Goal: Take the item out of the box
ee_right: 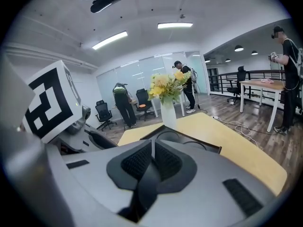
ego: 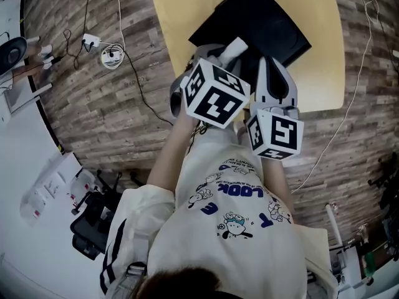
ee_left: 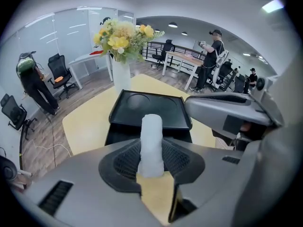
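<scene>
A white, roll-shaped item [ee_left: 151, 138] stands up between the pads of my left gripper [ee_left: 151, 161], which is shut on it. In the head view the same white item [ego: 236, 46] sticks out past the left gripper [ego: 229, 56], held above the near edge of the black box [ego: 259, 23]. The black box [ee_left: 149, 110] lies open on the yellow table [ee_left: 85, 126], just beyond the held item. My right gripper [ee_right: 152, 161] is shut with nothing between its jaws. In the head view the right gripper [ego: 273, 68] hovers beside the left one, over the box's near right part.
A white vase of yellow flowers [ee_left: 122, 56] stands on the table behind the box. Cables [ego: 112, 56] lie on the wooden floor to the left. Office chairs, desks and several people stand further back in the room. The table's near edge [ego: 312, 108] is close to my body.
</scene>
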Motion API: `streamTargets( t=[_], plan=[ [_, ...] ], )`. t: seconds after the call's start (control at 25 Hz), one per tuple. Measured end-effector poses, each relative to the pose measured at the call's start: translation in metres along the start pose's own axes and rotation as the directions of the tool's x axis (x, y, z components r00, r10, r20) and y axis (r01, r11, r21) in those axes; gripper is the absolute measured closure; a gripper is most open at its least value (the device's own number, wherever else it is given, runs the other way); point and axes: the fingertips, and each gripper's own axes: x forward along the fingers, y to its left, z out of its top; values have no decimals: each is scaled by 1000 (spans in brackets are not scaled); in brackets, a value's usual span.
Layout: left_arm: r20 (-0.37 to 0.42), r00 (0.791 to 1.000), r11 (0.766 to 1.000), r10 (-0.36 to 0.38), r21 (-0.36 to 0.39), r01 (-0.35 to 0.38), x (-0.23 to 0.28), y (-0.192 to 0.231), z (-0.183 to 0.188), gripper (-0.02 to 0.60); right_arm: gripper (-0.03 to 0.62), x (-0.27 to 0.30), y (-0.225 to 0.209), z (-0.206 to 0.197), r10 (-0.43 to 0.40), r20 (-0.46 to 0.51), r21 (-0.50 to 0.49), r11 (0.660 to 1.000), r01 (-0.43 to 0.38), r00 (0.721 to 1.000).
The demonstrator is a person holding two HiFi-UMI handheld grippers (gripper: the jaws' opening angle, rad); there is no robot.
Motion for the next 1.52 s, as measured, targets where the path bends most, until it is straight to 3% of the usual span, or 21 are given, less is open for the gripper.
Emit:
streamTargets(
  t=[0.32, 0.72, 1.0, 1.4, 1.52],
  plan=[
    [115, 991, 993, 73, -101, -62, -32, 8, 4, 437, 553, -3, 18, 21, 64, 48, -47, 997, -61, 997],
    [245, 953, 968, 180, -214, -128, -71, 19, 7, 437, 553, -10, 41, 47, 127, 97, -112, 987, -117, 987],
    [342, 901, 946, 269, -271, -179, -99, 23, 15, 438, 553, -16, 56, 65, 168, 139, -152, 977, -146, 976],
    [472, 794, 909, 382, -349, -229, -136, 30, 24, 439, 553, -19, 77, 89, 224, 204, -209, 961, -181, 953],
    [529, 748, 900, 402, -379, -216, -147, 31, 29, 439, 553, -22, 81, 94, 235, 214, -219, 957, -188, 948]
  ],
)
